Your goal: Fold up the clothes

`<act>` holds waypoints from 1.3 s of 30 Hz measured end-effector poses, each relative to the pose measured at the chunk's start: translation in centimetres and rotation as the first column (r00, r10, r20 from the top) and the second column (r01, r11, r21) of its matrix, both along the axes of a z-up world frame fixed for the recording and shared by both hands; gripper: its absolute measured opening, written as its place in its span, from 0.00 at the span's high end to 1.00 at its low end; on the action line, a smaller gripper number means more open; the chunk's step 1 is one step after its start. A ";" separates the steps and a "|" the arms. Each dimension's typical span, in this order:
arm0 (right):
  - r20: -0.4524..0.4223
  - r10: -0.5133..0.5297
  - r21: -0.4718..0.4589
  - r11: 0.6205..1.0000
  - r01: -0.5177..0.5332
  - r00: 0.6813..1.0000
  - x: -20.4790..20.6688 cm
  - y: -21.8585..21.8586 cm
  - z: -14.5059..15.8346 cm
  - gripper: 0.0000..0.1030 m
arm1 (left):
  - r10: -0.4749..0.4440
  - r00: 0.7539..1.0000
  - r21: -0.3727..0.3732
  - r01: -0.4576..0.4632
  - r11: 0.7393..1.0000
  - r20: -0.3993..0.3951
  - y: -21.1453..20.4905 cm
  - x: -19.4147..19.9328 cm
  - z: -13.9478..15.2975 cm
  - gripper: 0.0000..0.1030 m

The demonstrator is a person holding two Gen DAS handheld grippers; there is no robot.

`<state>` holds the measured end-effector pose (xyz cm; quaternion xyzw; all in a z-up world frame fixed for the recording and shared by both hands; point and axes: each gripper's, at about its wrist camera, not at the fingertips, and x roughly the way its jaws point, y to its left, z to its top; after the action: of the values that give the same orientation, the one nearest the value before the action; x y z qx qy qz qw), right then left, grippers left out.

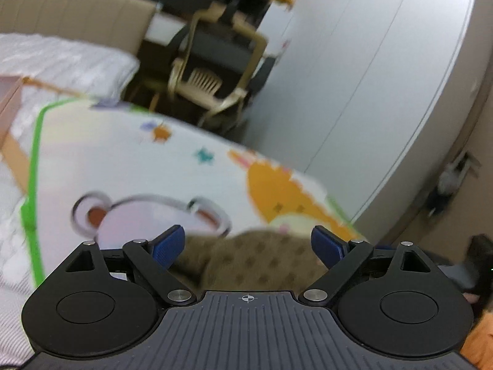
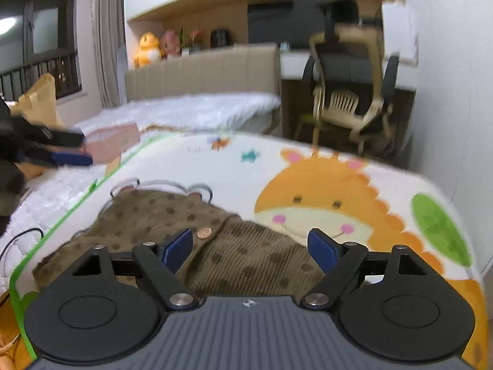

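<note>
My left claw [image 1: 248, 248] stands wide, its blue pads [image 1: 168, 246] well apart with nothing pinched between them. In the lower middle of the left view, the brown spotted garment [image 1: 246, 262] lies below and past the pads, blurred, on the cartoon play mat [image 1: 123, 160]. I cannot tell whether the pads touch the cloth, but they do not press on it. The mat has a green border along the left of the frame, a grey mouse outline just above the left pad and an orange giraffe at centre right. A beige chair [image 1: 212, 74] sits in the upper middle, and a white wardrobe [image 1: 369, 77] fills the right side.

My right claw [image 2: 251, 249] is wide too, jaws spread with nothing gripped. In the right view the garment [image 2: 185, 231] spreads across the lower centre of the frame on the mat [image 2: 231, 160], ribbed on the right half, dotted on the left, with a round copper button [image 2: 203, 233] near the left pad. The giraffe face sits at centre right. At the left edge I see my other claw [image 2: 72, 149] above the bed [image 2: 200, 111], beside a pink box [image 2: 112, 143]. Plush toys [image 2: 155, 47] line the shelf behind the headboard, upper left.
</note>
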<state>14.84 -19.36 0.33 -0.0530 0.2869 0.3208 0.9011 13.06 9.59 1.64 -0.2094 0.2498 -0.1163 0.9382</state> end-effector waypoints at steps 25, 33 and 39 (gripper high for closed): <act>-0.429 -0.066 0.227 0.957 0.178 0.901 5.9 -5.2 -2.5 0.07 | -0.076 0.974 -0.222 0.028 0.975 -0.213 1.3 4.7 -6.4 0.09; -0.246 -0.087 0.202 0.969 0.139 0.965 12.8 0.9 -0.3 0.09 | 0.005 0.989 -0.216 -0.037 0.976 -0.148 3.8 8.2 -5.4 0.08; 0.057 -0.152 -0.022 0.988 0.153 0.987 10.7 2.6 1.2 0.09 | 0.125 0.989 -0.125 -0.134 0.983 -0.078 6.3 8.1 -2.5 0.08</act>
<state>25.53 -16.78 1.51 -0.0517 0.2696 0.2456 0.9297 21.15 15.86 -0.89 -0.2899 0.2600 -0.0636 0.9189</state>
